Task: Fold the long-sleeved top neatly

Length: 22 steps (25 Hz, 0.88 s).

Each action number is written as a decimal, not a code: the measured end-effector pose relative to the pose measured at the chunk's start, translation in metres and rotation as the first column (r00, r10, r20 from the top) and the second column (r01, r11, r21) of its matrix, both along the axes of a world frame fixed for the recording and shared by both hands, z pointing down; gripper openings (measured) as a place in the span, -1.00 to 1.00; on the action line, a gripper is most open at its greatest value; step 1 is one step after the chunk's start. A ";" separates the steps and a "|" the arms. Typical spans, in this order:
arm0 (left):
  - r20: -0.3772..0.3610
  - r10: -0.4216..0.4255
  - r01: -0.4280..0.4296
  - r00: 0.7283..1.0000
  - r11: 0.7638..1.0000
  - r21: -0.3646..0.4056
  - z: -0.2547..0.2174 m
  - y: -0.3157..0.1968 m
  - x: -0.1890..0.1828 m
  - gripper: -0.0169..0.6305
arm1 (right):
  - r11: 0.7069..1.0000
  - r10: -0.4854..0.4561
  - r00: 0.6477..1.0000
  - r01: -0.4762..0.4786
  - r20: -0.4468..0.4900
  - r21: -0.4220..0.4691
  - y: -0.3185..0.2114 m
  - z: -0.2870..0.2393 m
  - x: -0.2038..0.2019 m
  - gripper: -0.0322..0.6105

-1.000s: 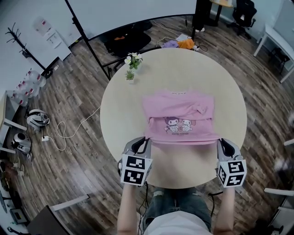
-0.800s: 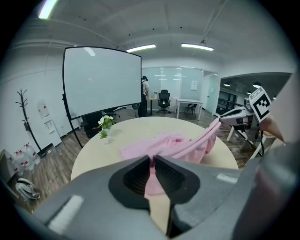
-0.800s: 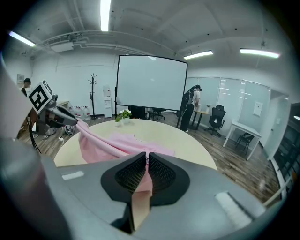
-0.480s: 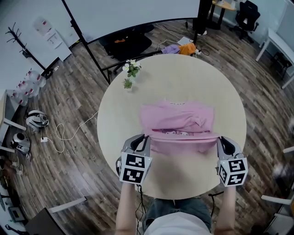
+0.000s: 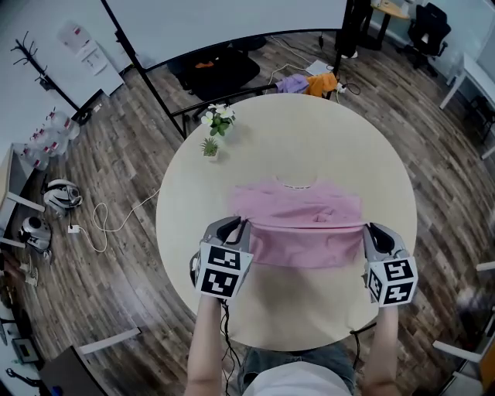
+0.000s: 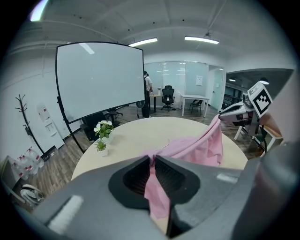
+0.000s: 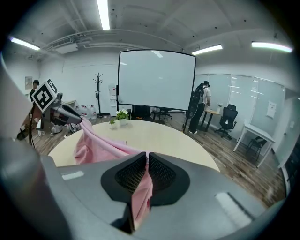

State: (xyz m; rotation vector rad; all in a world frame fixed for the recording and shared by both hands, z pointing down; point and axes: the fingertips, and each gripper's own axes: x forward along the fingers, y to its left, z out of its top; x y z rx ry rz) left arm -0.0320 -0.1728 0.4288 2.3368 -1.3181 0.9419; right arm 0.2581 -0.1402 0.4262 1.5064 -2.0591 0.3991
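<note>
Pink long-sleeved top [image 5: 298,228]: one, centre of the head view, lying on the round table [image 5: 309,131]. Neckline faces the top of the frame and rests flat. The near edge is raised off the table and stretched taut in a straight line from left to right. Plain pink side faces up on the raised part.

Left gripper [image 5: 241,226]: at the left end of that taut edge, centre-left of the frame. Jaws almost together, pinching a fold of pink cloth; in the left gripper view the cloth runs through the narrow slit between the pads and hangs below them.

Right gripper [image 5: 369,230]: at the right end of the same edge, centre-right of the frame. Jaws likewise nearly closed on the cloth, a pink strip clamped between the pads in the right gripper view.

Count: one top, two grippers, both gripping it, one at each corner.

Table: one, pale, round. Two small potted plants at its upper-left rim, one with white flowers [image 5: 217,117] and a smaller green one [image 5: 209,147], well apart from the top.

Beyond the table: one projection screen [image 5: 224,23] at the top of the frame, one coat stand [image 5: 31,58] upper left, a white cable [image 5: 108,224] on the wood floor at left, and orange and purple cloths [image 5: 309,81] on the floor just past the table's far edge.
</note>
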 end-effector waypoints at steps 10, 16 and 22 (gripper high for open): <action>0.017 -0.010 0.012 1.000 0.993 -0.122 0.050 -0.057 0.008 -0.47 | 0.994 -0.040 0.999 0.042 0.020 -0.099 -0.060 0.048 0.004 -0.74; -0.017 -0.053 0.048 0.998 0.979 -0.197 0.083 -0.087 0.013 -0.45 | 0.988 -0.004 0.997 0.016 0.072 -0.154 -0.095 0.082 0.011 -0.71; -0.007 -0.163 0.158 0.987 0.966 -0.205 0.105 -0.113 -0.002 -0.44 | 0.980 0.058 0.993 -0.038 0.098 -0.197 -0.118 0.112 0.023 -0.65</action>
